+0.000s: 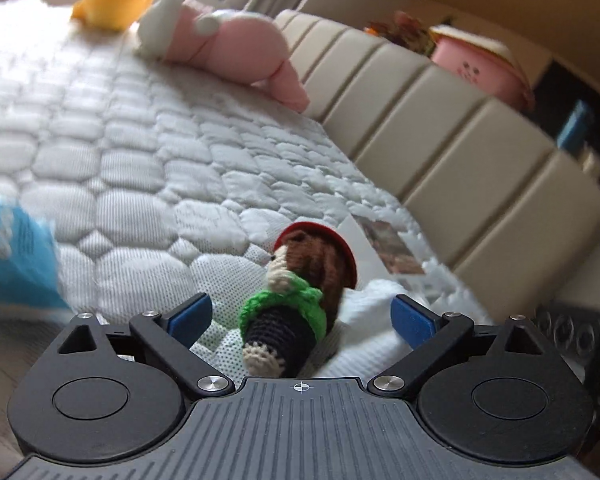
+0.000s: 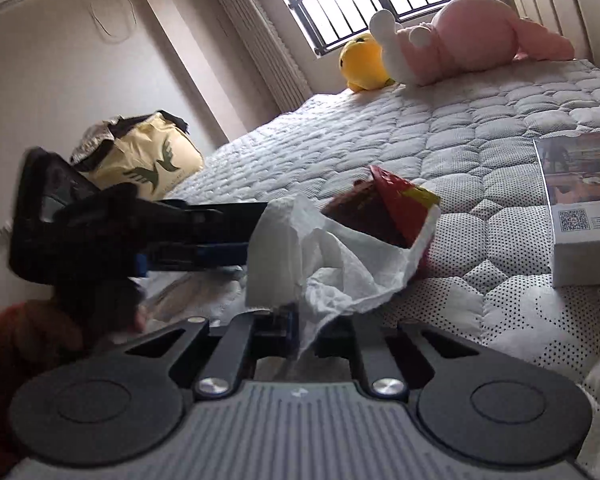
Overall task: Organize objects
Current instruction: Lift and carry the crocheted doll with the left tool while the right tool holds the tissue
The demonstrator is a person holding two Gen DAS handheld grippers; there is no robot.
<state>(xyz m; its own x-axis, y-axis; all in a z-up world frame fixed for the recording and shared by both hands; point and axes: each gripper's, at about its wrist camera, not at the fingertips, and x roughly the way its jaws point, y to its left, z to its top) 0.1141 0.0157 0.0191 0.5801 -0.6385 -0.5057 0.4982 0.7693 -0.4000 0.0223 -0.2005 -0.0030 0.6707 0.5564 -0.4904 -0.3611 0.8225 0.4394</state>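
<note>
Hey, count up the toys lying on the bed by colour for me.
Yellow plush: 1
Pink and white plush: 1
Crocheted doll, green, brown, red: 1
Total: 3

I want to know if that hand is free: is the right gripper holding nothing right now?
No, the right gripper has its jaws shut on a crumpled white tissue above the mattress.

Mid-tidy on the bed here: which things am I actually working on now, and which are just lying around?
In hand:
left gripper, open around the crochet doll
right gripper, shut on the white tissue

Lying about:
pink plush
yellow plush
white box
red wrapper
</note>
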